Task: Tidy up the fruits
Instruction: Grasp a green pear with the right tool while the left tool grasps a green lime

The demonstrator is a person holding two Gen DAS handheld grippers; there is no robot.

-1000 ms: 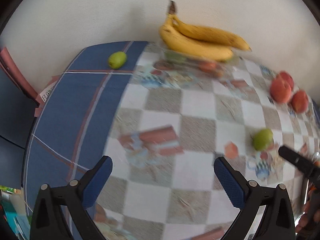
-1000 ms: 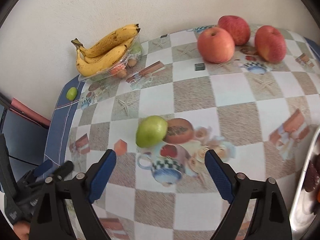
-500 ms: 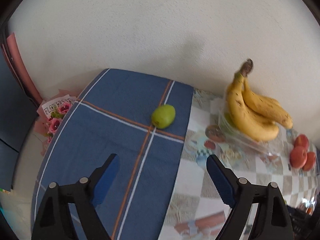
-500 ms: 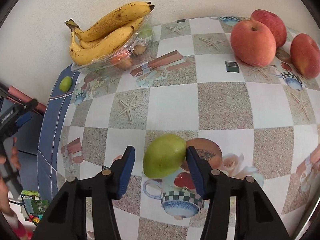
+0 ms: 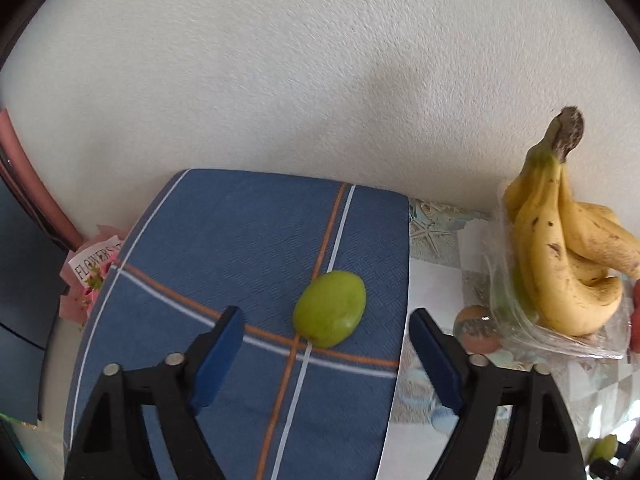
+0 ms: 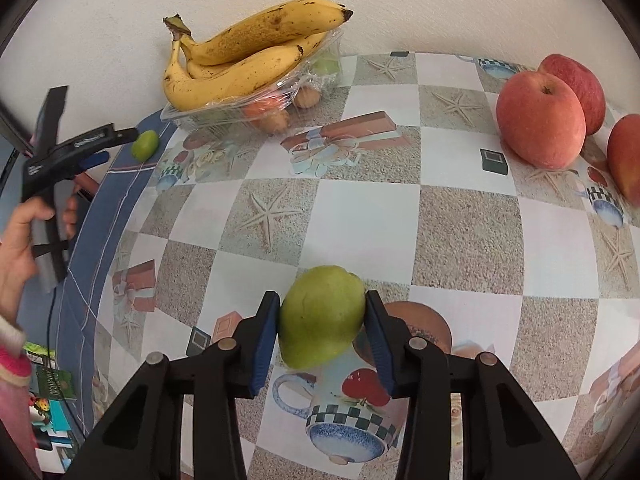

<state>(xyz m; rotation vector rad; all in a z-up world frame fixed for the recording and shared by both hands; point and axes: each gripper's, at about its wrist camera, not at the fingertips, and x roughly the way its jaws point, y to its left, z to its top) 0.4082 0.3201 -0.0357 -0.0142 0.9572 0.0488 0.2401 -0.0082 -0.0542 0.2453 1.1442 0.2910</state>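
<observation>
- I am clamping my right claw [image 6: 322,330] on the green pear [image 6: 322,316], one pad on each flank, so it is sitting square between them at 6 o'clock of the desk [image 6: 460,232].
- I am holding my left claw [image 5: 326,344] wide — jaws well apart — just short of the small green fruit [image 5: 330,308] on the blue cloth [image 5: 240,240], at 12 o'clock from its tips.
- I am judging both greens belong together; the bananas [image 6: 240,60] and apples [image 6: 540,120] are already lying grouped by the wall.
</observation>
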